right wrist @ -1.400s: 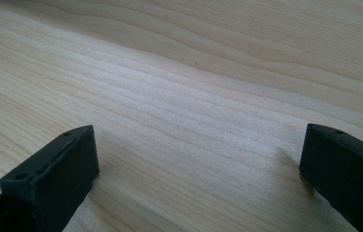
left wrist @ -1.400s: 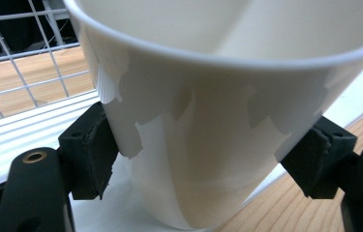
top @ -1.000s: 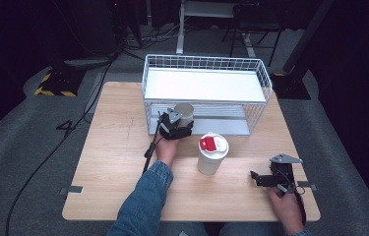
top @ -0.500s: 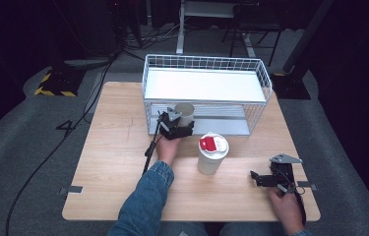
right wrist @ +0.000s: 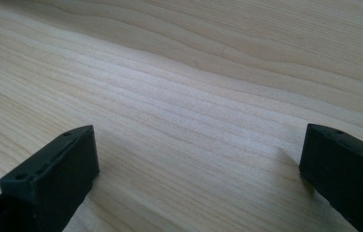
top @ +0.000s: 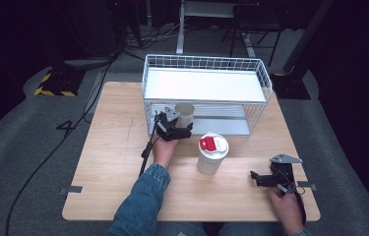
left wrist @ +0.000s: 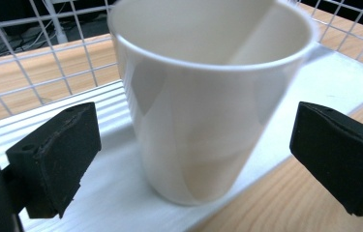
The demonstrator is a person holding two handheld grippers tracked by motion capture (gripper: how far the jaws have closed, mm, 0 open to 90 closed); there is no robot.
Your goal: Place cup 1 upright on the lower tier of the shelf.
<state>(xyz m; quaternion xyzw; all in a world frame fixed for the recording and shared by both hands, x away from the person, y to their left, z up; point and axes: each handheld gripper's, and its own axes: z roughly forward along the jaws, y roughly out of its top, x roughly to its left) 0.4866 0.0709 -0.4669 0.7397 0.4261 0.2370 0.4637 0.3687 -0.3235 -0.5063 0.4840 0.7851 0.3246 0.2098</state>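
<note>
High view first: a light wooden table [top: 108, 162] carries a white wire rack [top: 206, 93] at twelve o'clock, a two-level frame with a white top shelf and a lower white shelf open toward the person. On the front edge of that lower shelf, at about eleven o'clock from the table's middle, stands a plain white cup [top: 185, 114], upright and open at the top. The left gripper [top: 174, 129] is held by a hand with a denim sleeve [top: 140, 204] and sits right at the cup's near side. Left gripper view shows its two black jaws spread wide, one on each side of the white cup [left wrist: 208, 106], with clear gaps between each pad and the cup wall, so it is released and grips nothing; the cup's base rests on the white shelf board just inside the wooden table edge, with rack wire behind it. Near the table's centre, just toward four o'clock from the left gripper, stands a white lidded cup [top: 212, 153] with a red label on the lid. The right gripper [top: 256, 178] lies low at five o'clock near the table's front right, well apart from both cups. Right gripper view shows its jaws spread wide over bare wood grain [right wrist: 193, 96], holding nothing.
</note>
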